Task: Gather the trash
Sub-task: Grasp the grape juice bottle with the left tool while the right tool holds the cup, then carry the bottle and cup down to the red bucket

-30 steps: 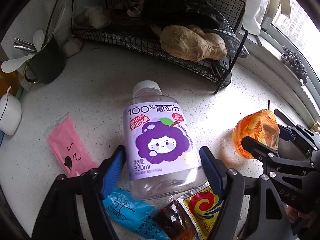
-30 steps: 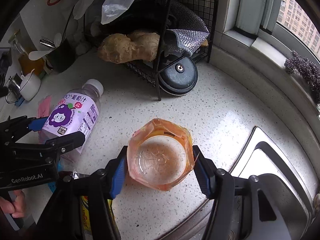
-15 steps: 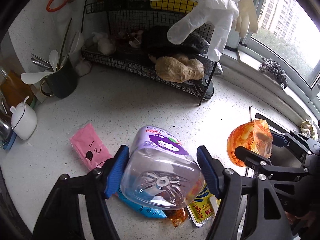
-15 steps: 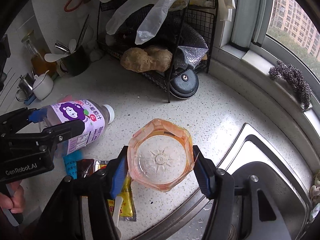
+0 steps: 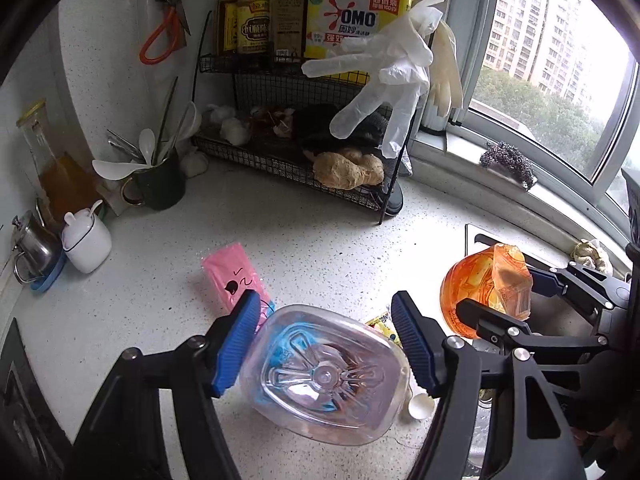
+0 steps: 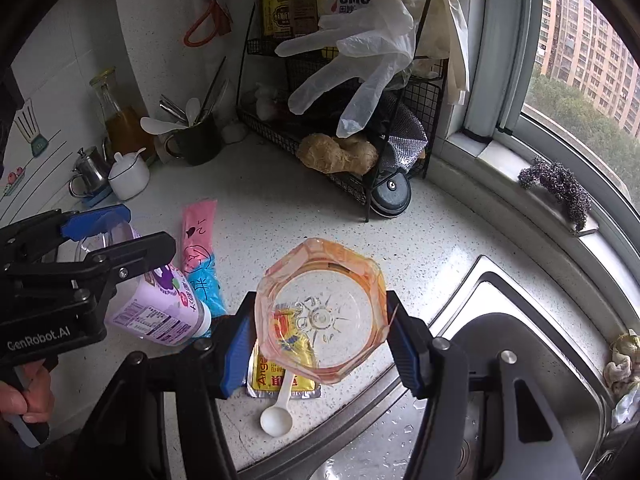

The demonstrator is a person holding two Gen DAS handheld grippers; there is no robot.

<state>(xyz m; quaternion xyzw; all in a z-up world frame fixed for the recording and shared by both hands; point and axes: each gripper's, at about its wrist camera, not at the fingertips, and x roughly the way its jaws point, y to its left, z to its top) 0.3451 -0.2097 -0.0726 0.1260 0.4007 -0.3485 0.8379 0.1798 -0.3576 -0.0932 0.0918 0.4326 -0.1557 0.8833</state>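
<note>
Clearly clamped by the left gripper [image 5: 326, 344]: an empty bottle [image 5: 326, 376]. Gripped by the right gripper [image 6: 320, 340]: an orange cup [image 6: 320, 312]. Purple label seen only from the right wrist.

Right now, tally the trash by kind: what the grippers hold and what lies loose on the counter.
Plastic bottles, held: 2, the grape juice bottle and the orange bottle.
Flat wrappers or sachets: 3, pink, blue, yellow.
White scoop: 1.
Total: 6.

Speckled countertop [image 6: 304, 208] carries pink packet [image 6: 198, 232], yellow sachet [image 6: 280, 384], white spoon [image 6: 276, 416].
</note>
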